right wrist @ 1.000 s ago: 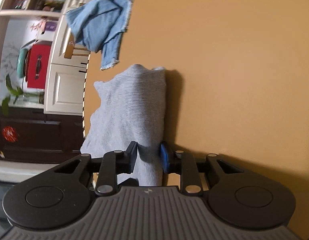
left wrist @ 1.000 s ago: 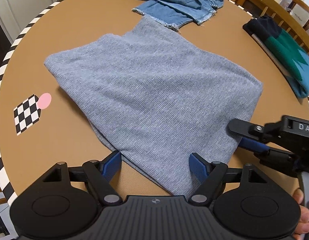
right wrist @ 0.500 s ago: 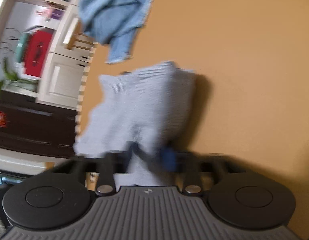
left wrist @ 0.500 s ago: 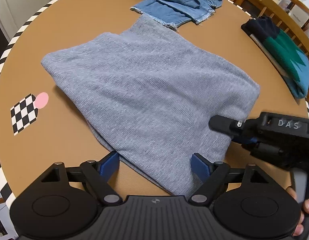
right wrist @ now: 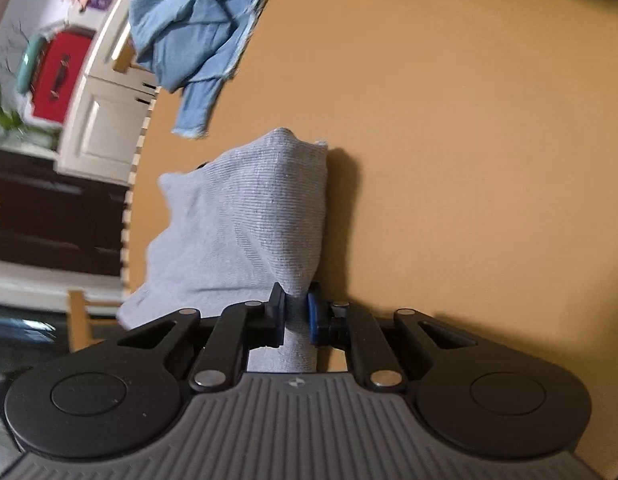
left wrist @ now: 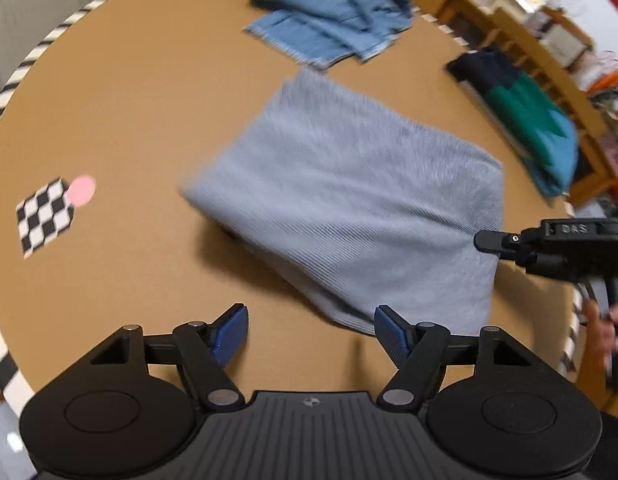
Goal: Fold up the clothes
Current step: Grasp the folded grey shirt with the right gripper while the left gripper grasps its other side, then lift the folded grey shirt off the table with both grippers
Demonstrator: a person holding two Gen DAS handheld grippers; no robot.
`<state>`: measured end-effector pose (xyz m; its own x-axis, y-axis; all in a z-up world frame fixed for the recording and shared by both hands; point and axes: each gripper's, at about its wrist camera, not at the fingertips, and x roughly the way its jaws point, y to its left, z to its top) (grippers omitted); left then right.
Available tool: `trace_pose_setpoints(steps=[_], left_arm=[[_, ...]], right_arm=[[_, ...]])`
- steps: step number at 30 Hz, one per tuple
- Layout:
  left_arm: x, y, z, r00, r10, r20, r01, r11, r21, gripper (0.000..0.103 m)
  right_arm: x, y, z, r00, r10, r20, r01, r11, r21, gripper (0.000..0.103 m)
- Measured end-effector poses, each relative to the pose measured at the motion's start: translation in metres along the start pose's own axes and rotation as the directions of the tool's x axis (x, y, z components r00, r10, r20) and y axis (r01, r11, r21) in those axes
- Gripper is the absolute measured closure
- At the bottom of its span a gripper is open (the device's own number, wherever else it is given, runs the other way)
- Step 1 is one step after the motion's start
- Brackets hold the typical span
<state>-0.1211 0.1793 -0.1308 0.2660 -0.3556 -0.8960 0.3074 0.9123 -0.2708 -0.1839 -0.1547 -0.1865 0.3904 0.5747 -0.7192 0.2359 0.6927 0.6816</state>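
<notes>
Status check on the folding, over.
Right gripper shut on grey garment, corner lifted. Left gripper closing, nothing between its pads. Denim and green sweater lie clear of it.

sweater (left wrist: pixel 349 200) mid-table (left wrist: pixel 149 92), jeans (left wrist: pixel 329 20) behind, marker (left wrist: pixel 45 216) left, folded knit (left wrist: pixel 529 120) right

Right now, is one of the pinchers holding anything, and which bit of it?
Yes. The right gripper pinches the grey knit garment by a bunched bit of its edge. The left gripper holds nothing; its jaws are closing.
</notes>
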Motion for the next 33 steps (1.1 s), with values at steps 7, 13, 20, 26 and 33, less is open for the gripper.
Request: trace_pose_setpoints(steps=[7,13,20,26,33], left_arm=[[-0.013,0.024,0.034,0.994,-0.099,0.039,0.098,0.995,0.019,0.023],[0.048,0.046,0.073,0.958,-0.281,-0.046,0.272,0.950,-0.151,0.031],[0.088,0.047,0.107,0.934,-0.330,-0.139,0.303,0.934,-0.189,0.030],[0.097,0.027,0.121,0.931,-0.273,-0.244,0.264,0.962,-0.068,0.023],[0.114,0.016,0.118,0.934,-0.272,-0.232,0.250,0.961,-0.120,0.089]], right_arm=[[-0.023,-0.019,0.022,0.998,-0.061,-0.001,0.061,0.998,-0.034,0.093],[-0.027,-0.029,0.022,0.999,-0.028,-0.023,0.028,0.999,0.016,0.092],[-0.021,-0.023,0.029,0.998,-0.029,-0.053,0.030,0.999,0.012,0.092],[-0.021,-0.025,0.031,0.998,-0.019,-0.067,0.020,1.000,0.020,0.092],[-0.019,-0.028,0.031,0.997,0.008,-0.071,-0.005,0.999,0.042,0.089]])
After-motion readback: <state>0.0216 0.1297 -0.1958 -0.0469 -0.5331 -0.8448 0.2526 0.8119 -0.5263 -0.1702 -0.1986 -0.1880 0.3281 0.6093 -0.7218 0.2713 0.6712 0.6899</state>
